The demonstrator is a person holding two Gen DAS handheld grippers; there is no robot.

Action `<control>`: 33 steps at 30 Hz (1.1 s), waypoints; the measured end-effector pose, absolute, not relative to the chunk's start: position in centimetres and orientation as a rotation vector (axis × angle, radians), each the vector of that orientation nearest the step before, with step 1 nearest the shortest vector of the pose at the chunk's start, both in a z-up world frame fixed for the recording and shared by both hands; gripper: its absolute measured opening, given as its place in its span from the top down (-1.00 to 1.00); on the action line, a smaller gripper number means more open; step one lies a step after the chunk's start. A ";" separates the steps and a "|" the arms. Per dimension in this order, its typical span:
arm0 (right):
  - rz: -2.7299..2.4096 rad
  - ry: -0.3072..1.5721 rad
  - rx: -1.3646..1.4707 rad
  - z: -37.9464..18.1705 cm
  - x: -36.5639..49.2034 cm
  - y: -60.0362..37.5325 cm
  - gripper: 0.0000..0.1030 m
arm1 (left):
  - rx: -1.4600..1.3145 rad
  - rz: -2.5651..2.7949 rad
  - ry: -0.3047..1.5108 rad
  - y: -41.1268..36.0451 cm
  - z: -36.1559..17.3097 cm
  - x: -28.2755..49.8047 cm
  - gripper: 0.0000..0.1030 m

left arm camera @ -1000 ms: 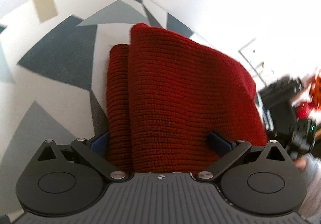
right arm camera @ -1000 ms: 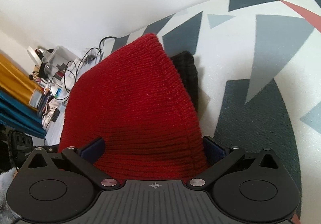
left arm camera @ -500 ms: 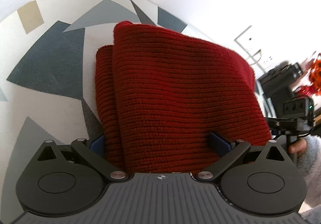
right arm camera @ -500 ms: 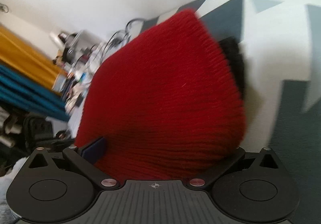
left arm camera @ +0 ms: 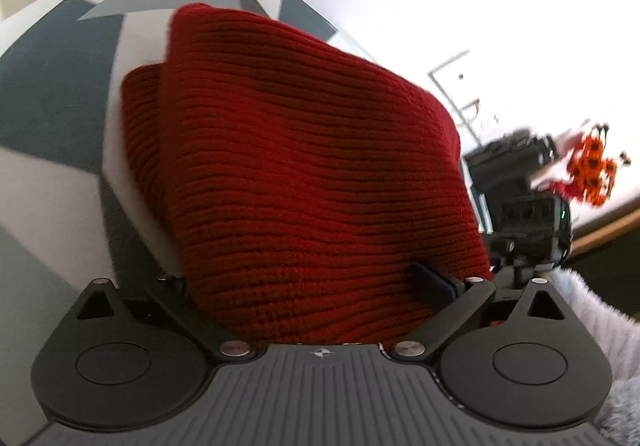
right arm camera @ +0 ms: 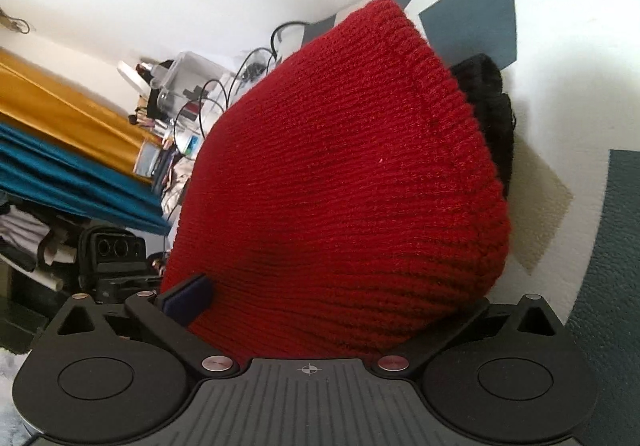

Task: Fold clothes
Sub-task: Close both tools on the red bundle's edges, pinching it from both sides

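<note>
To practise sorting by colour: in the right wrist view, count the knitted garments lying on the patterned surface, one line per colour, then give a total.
Red knitted garment: 1
Black knitted garment: 1
Total: 2

Left gripper (left arm camera: 304, 278): black ribbed housing, silver screws, dark-blue pads; fuzzy grey-white sleeve (left arm camera: 600, 326).
</note>
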State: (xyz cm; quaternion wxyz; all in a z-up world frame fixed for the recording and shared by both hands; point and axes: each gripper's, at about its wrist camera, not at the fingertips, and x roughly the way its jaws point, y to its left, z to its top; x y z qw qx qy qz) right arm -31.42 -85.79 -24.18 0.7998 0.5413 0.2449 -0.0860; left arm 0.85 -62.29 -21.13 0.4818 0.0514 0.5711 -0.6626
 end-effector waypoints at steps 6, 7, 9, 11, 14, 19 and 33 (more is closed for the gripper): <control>-0.174 0.517 1.183 -24.6 -32.6 -86.5 -0.65 | 0.042 -1.616 1.451 -60.8 -22.1 2.8 -0.47; -0.180 0.523 1.166 -24.4 -32.4 -86.2 -0.70 | 0.025 -1.614 1.454 -60.7 -22.2 3.0 -0.47; -0.181 0.528 1.134 -24.1 -31.7 -85.6 -0.99 | 0.016 -1.613 1.443 -60.8 -21.9 2.7 -0.53; -0.201 0.534 1.100 -23.7 -30.9 -85.2 -0.99 | 0.016 -1.611 1.430 -60.9 -21.8 2.4 -0.63; -0.218 0.516 1.118 -23.8 -30.4 -85.1 -0.88 | 0.016 -1.607 1.411 -61.1 -21.5 1.9 -0.63; -0.198 0.495 1.142 -23.9 -30.8 -85.0 -0.38 | -0.035 -1.595 1.466 -60.6 -22.3 2.2 -0.35; -0.211 0.538 1.145 -23.7 -30.2 -84.7 -0.47 | -0.055 -1.622 1.469 -60.0 -22.8 2.7 -0.34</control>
